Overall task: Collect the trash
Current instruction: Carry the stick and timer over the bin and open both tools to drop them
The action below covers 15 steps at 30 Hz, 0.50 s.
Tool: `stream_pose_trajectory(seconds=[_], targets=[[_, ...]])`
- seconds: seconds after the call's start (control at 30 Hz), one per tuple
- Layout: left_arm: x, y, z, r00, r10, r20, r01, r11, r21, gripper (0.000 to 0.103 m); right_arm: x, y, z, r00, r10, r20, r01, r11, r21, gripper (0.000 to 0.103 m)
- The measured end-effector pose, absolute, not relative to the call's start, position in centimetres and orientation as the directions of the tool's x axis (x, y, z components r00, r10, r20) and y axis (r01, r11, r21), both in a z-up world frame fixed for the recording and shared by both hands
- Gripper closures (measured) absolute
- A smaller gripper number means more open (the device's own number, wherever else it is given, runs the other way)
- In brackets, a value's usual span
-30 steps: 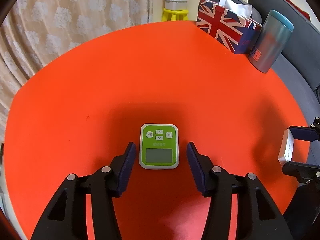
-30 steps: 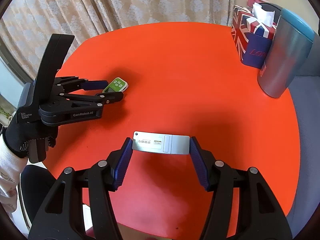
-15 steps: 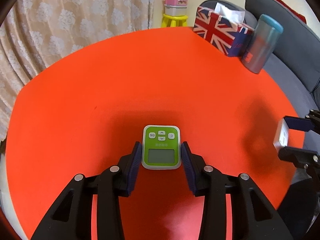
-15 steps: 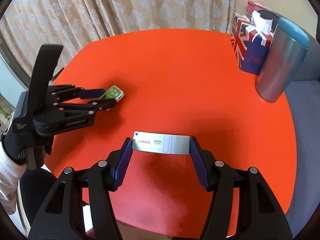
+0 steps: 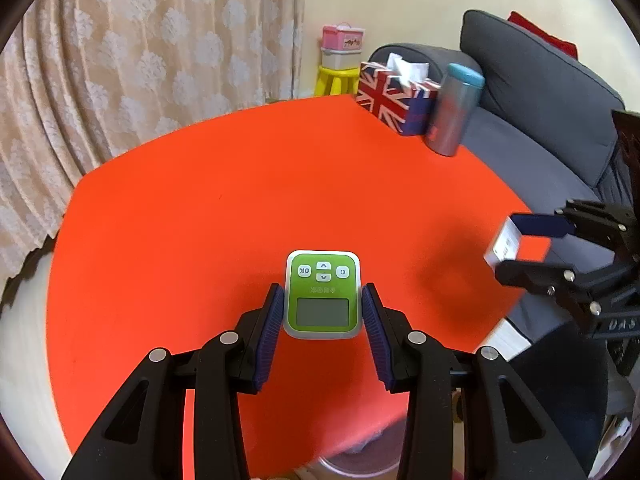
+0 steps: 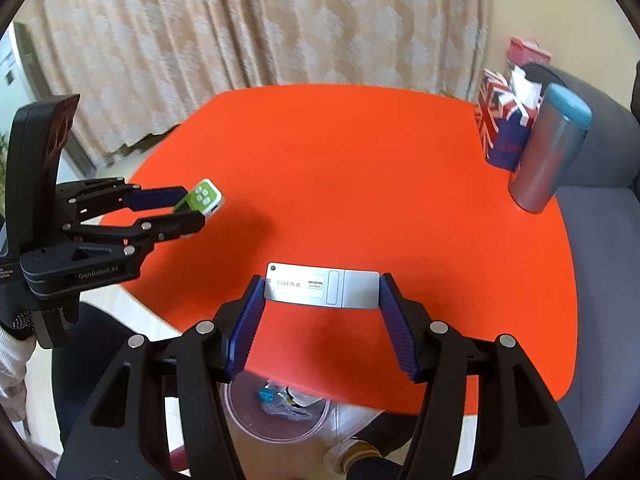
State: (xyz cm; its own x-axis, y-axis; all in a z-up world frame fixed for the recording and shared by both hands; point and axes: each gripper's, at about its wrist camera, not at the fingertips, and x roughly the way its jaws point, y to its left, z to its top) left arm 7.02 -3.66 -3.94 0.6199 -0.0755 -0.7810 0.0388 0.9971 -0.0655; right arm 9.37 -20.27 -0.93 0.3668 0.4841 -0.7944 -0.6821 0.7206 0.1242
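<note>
A green device with a small screen and buttons hangs above the red table, with my left gripper shut on its two sides. The right wrist view shows that left gripper at the left, gripping the green device over the table's edge. My right gripper is shut on a flat silver device, held level above the table's near edge. It appears again at the right of the left wrist view as the right gripper with the silver device.
A clear-lined bin holding some rubbish stands on the floor under the table's near edge. A Union Jack tissue box and a grey tumbler with a teal lid stand at the far right. A grey sofa adjoins the table; curtains hang behind it.
My left gripper went from open around the green device to shut on it and lifted it off the table. Both grippers rose and drew back, bringing the bin into view.
</note>
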Motion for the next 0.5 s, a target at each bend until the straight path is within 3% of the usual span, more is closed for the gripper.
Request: stream_pose_trajectory(seconds=[0.5], targets=[[-1.9, -6.1, -3.2, 0.662, -0.099, -0.743, 0.061, 0.995, -0.079, 0.063, 1.4, -21.7, -0.7, 0.335, 0.532, -0.778, -0.743, 0.656, 0.128, 0.045]])
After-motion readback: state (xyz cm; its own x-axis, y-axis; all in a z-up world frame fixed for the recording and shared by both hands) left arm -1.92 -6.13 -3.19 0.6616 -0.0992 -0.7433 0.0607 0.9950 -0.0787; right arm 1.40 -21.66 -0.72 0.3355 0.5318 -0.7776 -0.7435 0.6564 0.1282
